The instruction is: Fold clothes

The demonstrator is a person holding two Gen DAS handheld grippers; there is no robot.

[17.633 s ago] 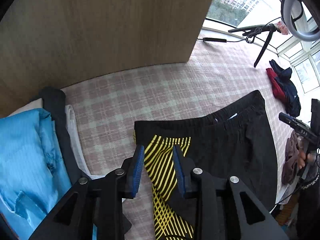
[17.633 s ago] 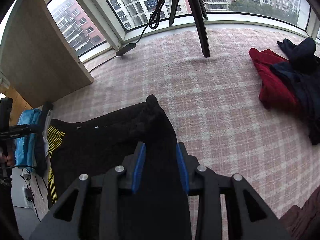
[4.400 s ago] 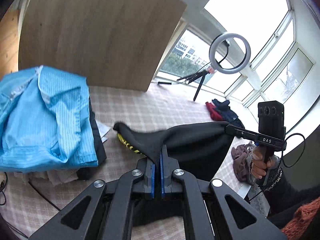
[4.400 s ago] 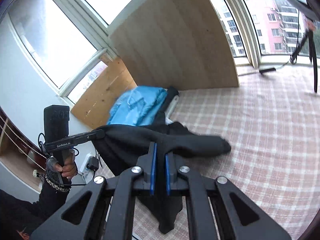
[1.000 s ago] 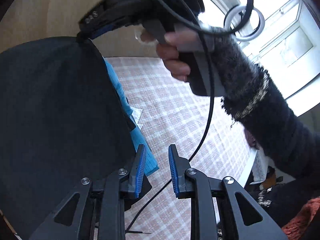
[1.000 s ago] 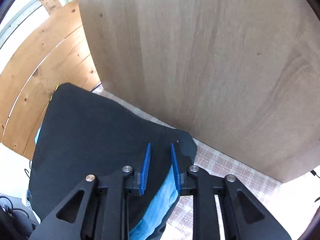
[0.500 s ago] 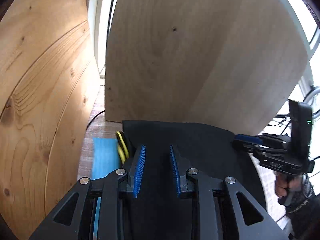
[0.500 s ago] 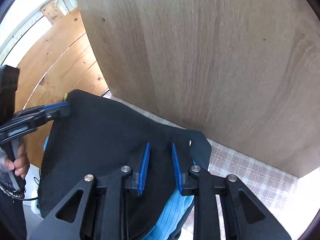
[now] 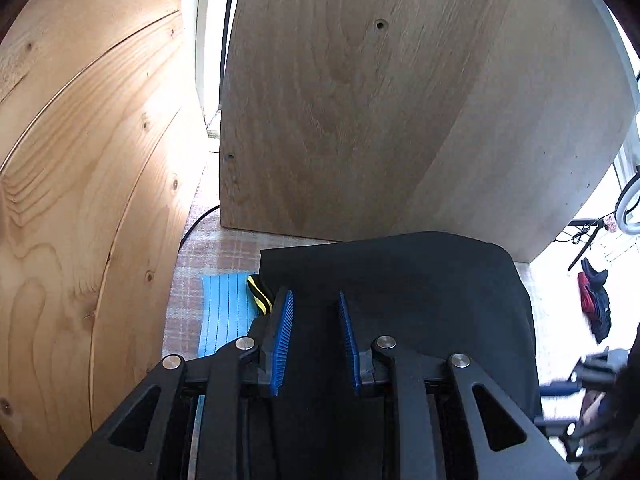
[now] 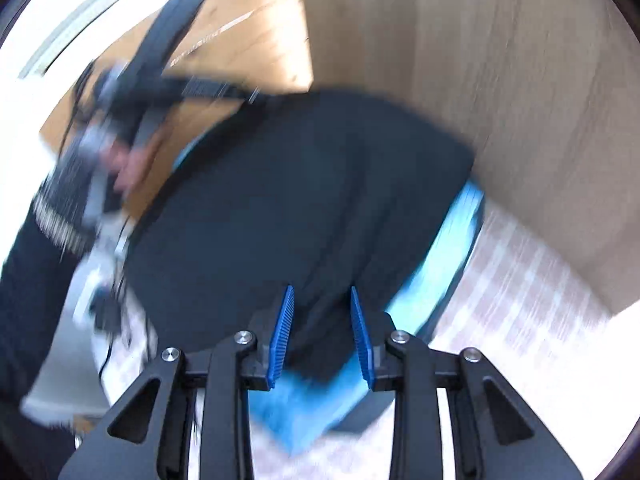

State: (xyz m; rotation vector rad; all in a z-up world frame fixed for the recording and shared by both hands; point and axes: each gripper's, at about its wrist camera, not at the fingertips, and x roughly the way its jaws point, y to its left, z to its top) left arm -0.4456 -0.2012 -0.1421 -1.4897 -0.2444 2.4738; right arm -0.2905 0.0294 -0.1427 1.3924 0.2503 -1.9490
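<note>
Shorts [image 9: 400, 280] atop blue garment [image 9: 224, 304].

Daylight blows out the window edges (fisheye bending throughout), and the right wrist view is motion-blurred.

Checked cloth [image 9: 208, 256] bears a blue garment [image 9: 224, 304] (black one atop).
</note>
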